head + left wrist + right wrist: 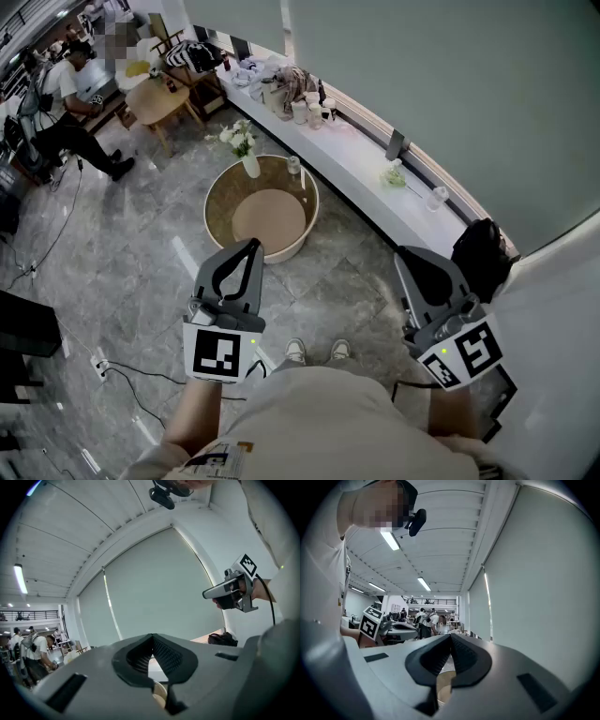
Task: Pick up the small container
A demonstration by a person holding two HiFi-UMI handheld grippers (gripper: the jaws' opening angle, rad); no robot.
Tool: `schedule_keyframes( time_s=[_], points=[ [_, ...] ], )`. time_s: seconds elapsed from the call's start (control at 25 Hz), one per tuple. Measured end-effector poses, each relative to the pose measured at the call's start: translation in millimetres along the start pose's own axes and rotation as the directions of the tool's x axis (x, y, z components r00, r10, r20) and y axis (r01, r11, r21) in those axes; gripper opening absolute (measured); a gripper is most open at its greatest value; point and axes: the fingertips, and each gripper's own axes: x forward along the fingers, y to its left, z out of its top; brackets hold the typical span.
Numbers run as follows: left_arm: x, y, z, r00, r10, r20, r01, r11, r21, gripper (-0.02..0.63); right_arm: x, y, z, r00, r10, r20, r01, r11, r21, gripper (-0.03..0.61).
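Left tongs (250, 244) closed, pads together, gripping nothing, held above floor. Right tongs (406, 253) likewise closed, empty. Small clear container (293, 166) on far rim of round surface (225, 192), right of white vase (250, 166) with flowers, well apart from both tongs. Only head view shows it. Gripper views show window blind (154, 588), ceiling, distant people.
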Motion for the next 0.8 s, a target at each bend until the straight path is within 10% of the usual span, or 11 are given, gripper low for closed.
schedule_keyframes(
  time_s=[0.8],
  points=[
    [8, -12, 13, 1.0, 0.001, -0.005, -0.002, 0.999, -0.049, 0.008, -14, -20, 8, 0.998, -0.057, 0.016, 0.058, 0.997, -0.049, 0.008]
  ],
)
